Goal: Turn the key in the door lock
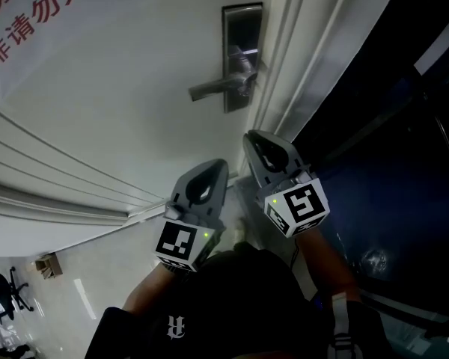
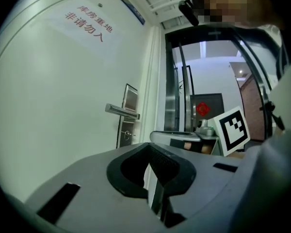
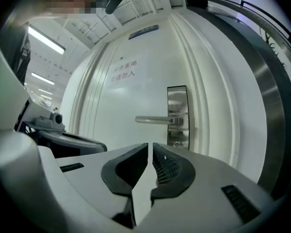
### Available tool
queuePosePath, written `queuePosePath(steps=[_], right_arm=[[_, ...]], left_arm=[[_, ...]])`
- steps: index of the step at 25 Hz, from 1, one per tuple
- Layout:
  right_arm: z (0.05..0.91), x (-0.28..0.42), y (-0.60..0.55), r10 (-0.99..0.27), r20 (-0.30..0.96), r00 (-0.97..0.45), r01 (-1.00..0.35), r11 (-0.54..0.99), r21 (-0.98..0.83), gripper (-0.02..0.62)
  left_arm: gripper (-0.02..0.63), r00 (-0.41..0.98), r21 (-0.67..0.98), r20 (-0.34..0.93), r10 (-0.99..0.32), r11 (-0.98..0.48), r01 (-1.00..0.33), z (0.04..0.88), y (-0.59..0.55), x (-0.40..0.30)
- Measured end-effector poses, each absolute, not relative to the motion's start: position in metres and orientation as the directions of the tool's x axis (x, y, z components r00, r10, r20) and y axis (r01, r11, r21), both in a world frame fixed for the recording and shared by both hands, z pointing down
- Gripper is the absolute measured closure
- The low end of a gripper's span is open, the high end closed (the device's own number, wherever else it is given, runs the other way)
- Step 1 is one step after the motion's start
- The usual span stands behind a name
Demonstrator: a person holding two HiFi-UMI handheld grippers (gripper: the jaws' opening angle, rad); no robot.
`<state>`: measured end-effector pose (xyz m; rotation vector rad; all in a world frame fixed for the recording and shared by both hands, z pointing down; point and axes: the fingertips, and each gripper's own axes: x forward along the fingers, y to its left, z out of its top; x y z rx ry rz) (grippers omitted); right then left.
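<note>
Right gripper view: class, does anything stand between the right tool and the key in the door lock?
Nothing visible does: open air separates the right tool from the key, which sits below the lever handle.

The left gripper [image 1: 212, 169] and right gripper [image 1: 259, 142] are pale grey plastic shells, lined with dark mesh-textured pads [image 3: 169, 166]. Behind each claw sits a cube [image 1: 181, 244] of black-and-white square markers with a small green light [image 1: 206, 235]. The person wears a black top [image 1: 224, 305] bearing a white emblem [image 1: 176, 326].
</note>
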<state>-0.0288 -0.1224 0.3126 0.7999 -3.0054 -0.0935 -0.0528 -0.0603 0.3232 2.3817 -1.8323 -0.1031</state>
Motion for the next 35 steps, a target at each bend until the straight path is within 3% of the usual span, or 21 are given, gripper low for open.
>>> queuePosePath(steps=[6,10,13,28,35], right_arm=[[0.315,-0.036,-0.161,-0.568,0.037,-0.822,-0.493,0.743,0.452,0.577],[0.319,-0.045,-0.175,-0.615,0.006,-0.789,-0.372,0.485,0.791,0.550],[0.325,-0.051,-0.180,-0.619,-0.008,-0.785,-0.249,0.304,0.919,0.528],[0.341,-0.074,-0.205,-0.568,-0.103,-0.816,-0.043,-0.119,0.992,0.518],[0.344,-0.082,-0.207,-0.523,-0.091,-0.847,-0.013,-0.151,0.988,0.568]], left_arm=[[0.600,0.187,0.141,0.045,-0.981,-0.179,-0.974,0.324,-0.080,-0.057],[0.600,0.146,0.135,0.060,-0.987,-0.137,-0.981,0.330,-0.095,-0.059],[0.600,0.130,0.138,0.074,-0.989,-0.119,-0.983,0.334,-0.101,-0.062],[0.600,0.145,0.171,0.077,-0.986,-0.130,-0.977,0.345,-0.103,-0.077],[0.600,0.146,0.178,0.079,-0.986,-0.131,-0.975,0.349,-0.097,-0.082]])
